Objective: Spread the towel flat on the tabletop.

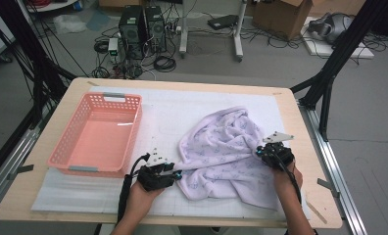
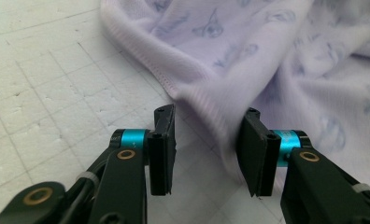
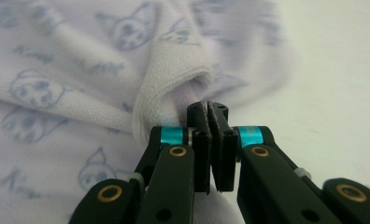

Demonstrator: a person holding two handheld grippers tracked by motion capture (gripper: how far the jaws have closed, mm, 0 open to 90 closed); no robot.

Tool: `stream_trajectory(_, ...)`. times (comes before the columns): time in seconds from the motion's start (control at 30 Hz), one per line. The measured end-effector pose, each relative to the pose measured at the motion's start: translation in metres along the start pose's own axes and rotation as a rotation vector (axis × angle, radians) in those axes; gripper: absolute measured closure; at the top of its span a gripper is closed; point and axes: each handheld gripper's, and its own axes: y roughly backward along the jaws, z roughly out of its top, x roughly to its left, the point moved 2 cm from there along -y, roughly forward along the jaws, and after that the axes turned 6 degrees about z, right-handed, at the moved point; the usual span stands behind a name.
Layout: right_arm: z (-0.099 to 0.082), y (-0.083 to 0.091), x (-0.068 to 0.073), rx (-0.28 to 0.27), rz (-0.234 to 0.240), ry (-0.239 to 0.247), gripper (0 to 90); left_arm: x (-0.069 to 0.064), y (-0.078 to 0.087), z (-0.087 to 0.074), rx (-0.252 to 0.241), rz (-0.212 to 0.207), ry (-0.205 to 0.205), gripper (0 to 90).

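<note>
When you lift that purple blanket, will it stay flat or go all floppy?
Probably floppy: the blanket already lies in soft folds and bunches at the right gripper. It looks thin and light. Its fuzzy weave likely won't slip from the jaws.

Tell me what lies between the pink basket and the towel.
Nothing but a bare strip of the white mat. The high view shows it running between the basket and the lilac towel, which lie apart.

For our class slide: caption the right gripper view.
Right tool shut on the lilac printed towel's folded edge.
</note>
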Motion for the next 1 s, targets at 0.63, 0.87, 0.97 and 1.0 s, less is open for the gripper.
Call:
stream_trajectory(0.63, -0.060, 0.039, -0.028, -0.102, 0.204, -0.162, 57.8, -0.029, -0.015, 0.009, 0.061, -0.106, -0.029, 38.2)
stream_trajectory(0.87, -0.070, 0.028, -0.018, -0.064, 0.270, -0.142, 73.1, -0.021, -0.010, 0.019, 0.060, 0.014, -0.067, 84.7)
stream_trajectory(0.97, -0.065, 0.028, -0.008, -0.059, 0.346, -0.079, 84.3, 0.006, 0.008, 0.025, -0.016, 0.064, 0.036, 84.7)
stream_trajectory(1.0, -0.063, 0.028, -0.003, -0.061, 0.378, -0.066, 84.5, 0.011, 0.012, 0.026, -0.028, 0.079, 0.035, 84.8)
